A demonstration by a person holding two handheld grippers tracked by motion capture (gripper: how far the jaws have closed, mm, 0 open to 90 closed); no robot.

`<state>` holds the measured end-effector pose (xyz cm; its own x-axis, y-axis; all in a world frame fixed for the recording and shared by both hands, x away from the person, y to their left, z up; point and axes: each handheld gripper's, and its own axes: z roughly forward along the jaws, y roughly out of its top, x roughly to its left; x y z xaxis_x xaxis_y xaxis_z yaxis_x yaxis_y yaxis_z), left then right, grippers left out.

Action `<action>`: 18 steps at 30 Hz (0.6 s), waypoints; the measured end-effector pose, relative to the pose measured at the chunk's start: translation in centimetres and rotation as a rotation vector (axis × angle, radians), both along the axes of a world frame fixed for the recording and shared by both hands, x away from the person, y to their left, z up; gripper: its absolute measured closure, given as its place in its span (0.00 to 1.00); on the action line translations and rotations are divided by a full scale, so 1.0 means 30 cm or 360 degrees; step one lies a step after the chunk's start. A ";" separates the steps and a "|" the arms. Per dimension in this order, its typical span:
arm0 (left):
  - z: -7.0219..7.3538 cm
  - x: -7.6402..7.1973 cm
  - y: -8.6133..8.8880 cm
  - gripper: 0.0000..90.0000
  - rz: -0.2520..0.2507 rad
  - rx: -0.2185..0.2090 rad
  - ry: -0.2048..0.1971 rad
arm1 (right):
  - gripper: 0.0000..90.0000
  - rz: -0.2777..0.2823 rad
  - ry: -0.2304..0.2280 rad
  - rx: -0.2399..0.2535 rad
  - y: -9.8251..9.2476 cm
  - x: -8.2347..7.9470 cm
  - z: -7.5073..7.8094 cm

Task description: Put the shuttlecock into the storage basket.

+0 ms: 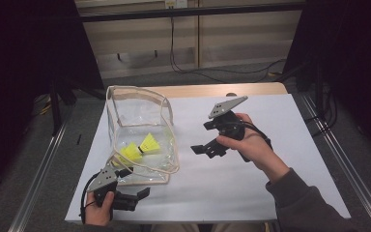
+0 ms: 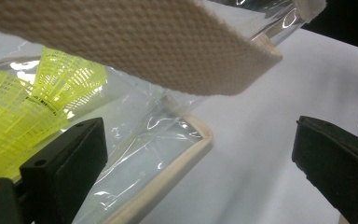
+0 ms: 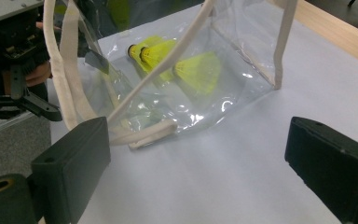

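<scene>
A clear plastic bag (image 1: 140, 130) with cream trim stood at about nine o'clock on the white table (image 1: 251, 193), two yellow shuttlecocks (image 1: 140, 147) lying inside it. The left gripper (image 1: 133, 195) sat at seven o'clock, just beside the bag's near corner, its jaws spread wide and holding nothing. The right gripper (image 1: 207, 147) hovered near the table's centre, jaws likewise wide and empty, facing the bag.

We see our jaws spread wide with bare white bench (image 3: 205, 186) between them; beyond the left jaw lies the clear bag (image 3: 223, 88), yellow shuttlecocks (image 3: 177, 63) inside; farther left, the other gripper (image 3: 14, 70).
</scene>
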<state>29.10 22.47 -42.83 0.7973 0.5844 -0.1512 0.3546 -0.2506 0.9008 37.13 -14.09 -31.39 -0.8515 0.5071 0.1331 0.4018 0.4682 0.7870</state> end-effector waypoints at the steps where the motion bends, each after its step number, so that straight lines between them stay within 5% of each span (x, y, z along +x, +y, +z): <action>1: 0.000 0.000 0.000 0.03 0.0001 0.0001 0.0000 | 0.07 -0.0005 -0.0008 0.0000 -0.007 -0.001 -0.005; 18: 0.000 0.001 -0.001 0.03 -0.0004 0.0011 0.0005 | 0.07 -0.0058 -0.0006 0.0027 -0.097 -0.025 -0.086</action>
